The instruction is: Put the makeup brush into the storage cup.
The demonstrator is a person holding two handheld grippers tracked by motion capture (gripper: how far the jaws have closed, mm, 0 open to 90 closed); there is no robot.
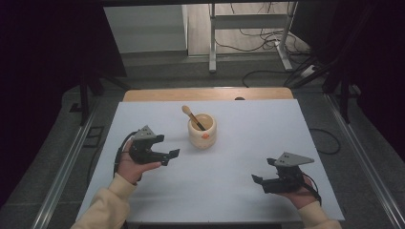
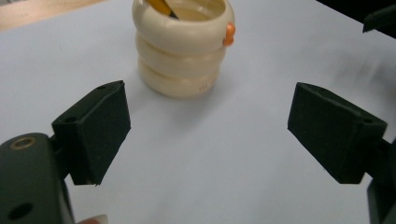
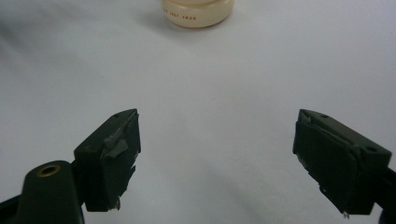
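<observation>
Right gripper view: cream pot [image 3: 197, 11] base print unreadable (tiny); both grippers spread, empty.

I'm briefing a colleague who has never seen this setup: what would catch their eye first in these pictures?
First the cream ribbed cup, alone near the middle of the white table, with a small orange knob on its side and a wooden-handled brush leaning out of it. Then the two black grippers: the left gripper close beside the cup, the right gripper farther off at the near right, both with jaws wide apart and empty.
</observation>
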